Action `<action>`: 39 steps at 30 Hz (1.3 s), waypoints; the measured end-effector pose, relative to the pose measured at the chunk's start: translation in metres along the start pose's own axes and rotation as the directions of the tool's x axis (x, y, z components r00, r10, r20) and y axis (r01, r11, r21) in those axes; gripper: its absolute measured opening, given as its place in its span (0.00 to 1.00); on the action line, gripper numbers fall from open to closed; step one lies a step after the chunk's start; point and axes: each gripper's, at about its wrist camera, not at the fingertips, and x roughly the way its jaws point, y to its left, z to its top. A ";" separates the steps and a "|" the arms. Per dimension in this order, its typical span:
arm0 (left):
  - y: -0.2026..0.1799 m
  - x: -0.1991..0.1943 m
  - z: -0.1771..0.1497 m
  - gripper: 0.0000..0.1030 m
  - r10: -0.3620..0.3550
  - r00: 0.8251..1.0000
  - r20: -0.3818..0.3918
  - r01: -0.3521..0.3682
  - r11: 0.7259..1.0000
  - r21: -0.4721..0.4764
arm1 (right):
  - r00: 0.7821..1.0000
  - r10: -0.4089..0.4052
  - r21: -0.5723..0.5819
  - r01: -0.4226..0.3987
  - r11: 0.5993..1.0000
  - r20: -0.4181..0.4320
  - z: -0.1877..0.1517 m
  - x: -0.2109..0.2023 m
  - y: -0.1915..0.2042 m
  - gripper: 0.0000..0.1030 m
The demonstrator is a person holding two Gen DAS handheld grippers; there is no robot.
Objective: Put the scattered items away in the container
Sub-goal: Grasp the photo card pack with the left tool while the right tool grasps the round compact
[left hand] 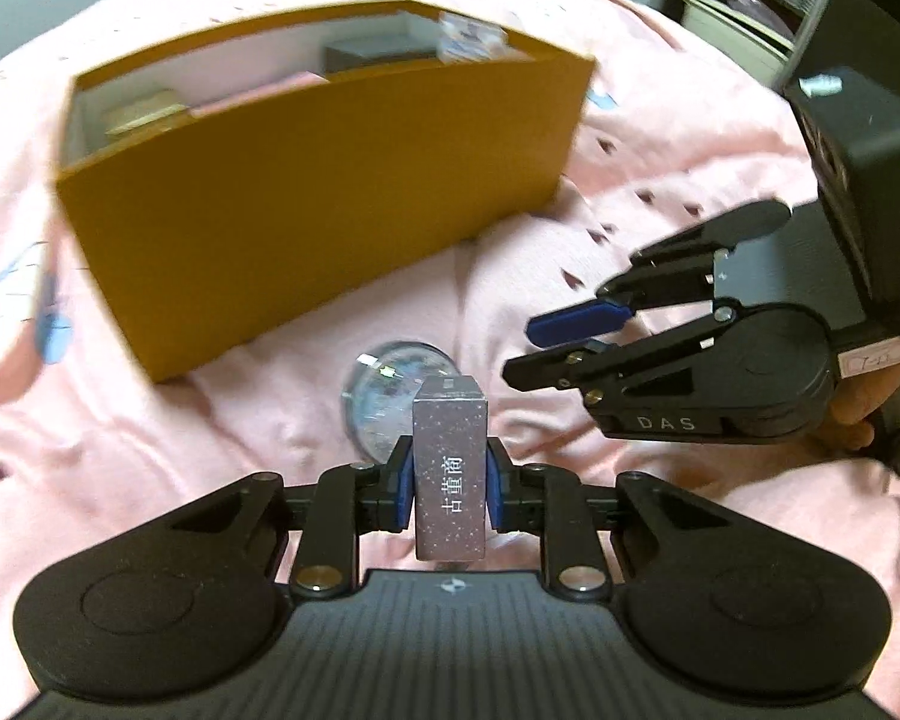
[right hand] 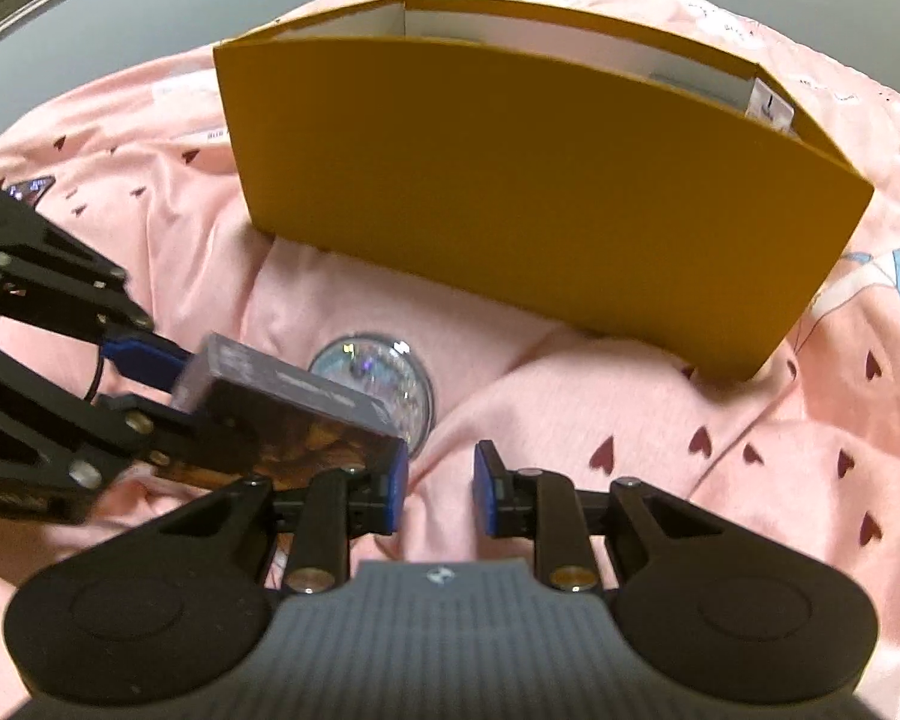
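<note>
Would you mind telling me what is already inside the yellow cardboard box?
Over the yellow cardboard box's rim show a tan item, a pink flat item, a dark box and a clear packet. Its front wall hides anything lower.

Each wrist camera looks steeply down past its own fingers; both share the orange box [left hand: 330,180] ahead, close by.

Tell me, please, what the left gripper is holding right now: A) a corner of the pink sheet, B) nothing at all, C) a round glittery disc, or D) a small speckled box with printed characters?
D: the left gripper has its blue pads pressed on both sides of the small speckled box, while the round disc lies on the pink sheet.
</note>
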 end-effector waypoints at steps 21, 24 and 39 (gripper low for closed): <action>0.052 -0.008 -0.009 0.25 0.114 0.993 0.004 -0.110 0.966 -0.233 | 0.975 0.201 0.069 -0.195 0.978 -0.093 0.037 0.066 -0.011 0.43; 0.051 -0.005 -0.011 0.25 0.120 0.993 -0.002 -0.118 0.965 -0.233 | 0.974 0.203 0.050 -0.199 0.979 -0.104 0.034 0.072 -0.004 0.47; 0.053 0.000 -0.018 0.25 0.117 0.993 -0.030 -0.121 0.962 -0.243 | 0.949 0.286 0.004 -0.288 0.958 -0.129 0.022 0.049 0.028 0.22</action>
